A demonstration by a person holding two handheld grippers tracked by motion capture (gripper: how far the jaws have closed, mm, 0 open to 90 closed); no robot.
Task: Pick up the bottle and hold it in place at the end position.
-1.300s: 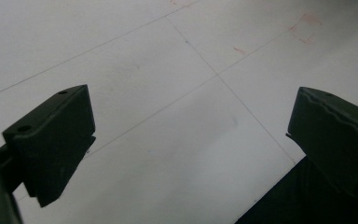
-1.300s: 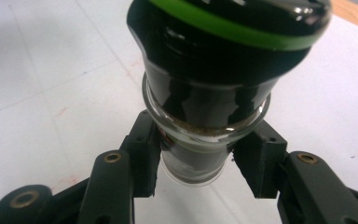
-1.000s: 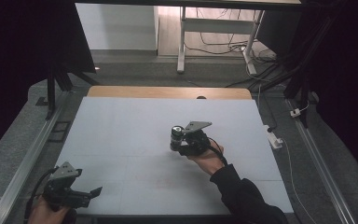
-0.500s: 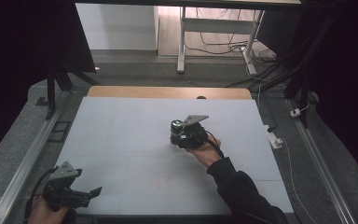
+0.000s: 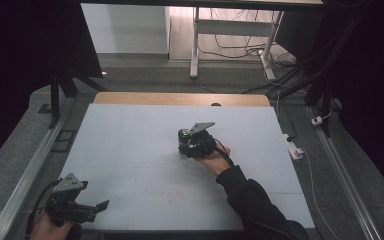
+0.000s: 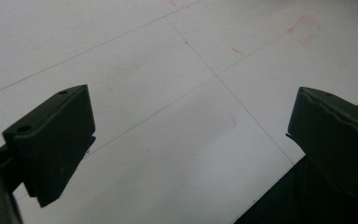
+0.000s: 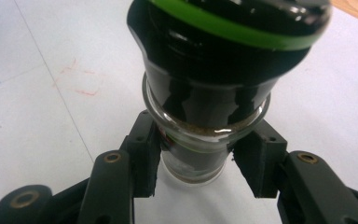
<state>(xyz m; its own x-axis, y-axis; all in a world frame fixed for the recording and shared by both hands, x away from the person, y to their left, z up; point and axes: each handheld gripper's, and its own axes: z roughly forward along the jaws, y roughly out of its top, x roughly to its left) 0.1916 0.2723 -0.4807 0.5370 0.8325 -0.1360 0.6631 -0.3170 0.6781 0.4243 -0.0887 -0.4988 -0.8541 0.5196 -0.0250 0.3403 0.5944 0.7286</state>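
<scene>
A glass jar (image 7: 200, 140) with a black cap and a green ring (image 7: 242, 32) is clamped between the jaws of my right gripper (image 7: 198, 161). The pads press on the glass body below the cap from both sides. In the high view my right gripper (image 5: 186, 145) holds the jar (image 5: 183, 136) low over the middle of the white table (image 5: 130, 135). My left gripper (image 5: 99, 206) is at the table's near left corner. It stands open (image 6: 191, 135) over the bare surface with nothing between its jaws.
A wooden strip (image 5: 180, 98) runs along the table's far edge. Metal rails (image 5: 27, 175) flank the left side, and a white power strip (image 5: 294, 148) with a cable lies on the floor at the right. Faint red marks (image 6: 303, 28) show on the tabletop.
My right gripper has carried the jar a little to the left and farther across the table. The left gripper has kept still.
</scene>
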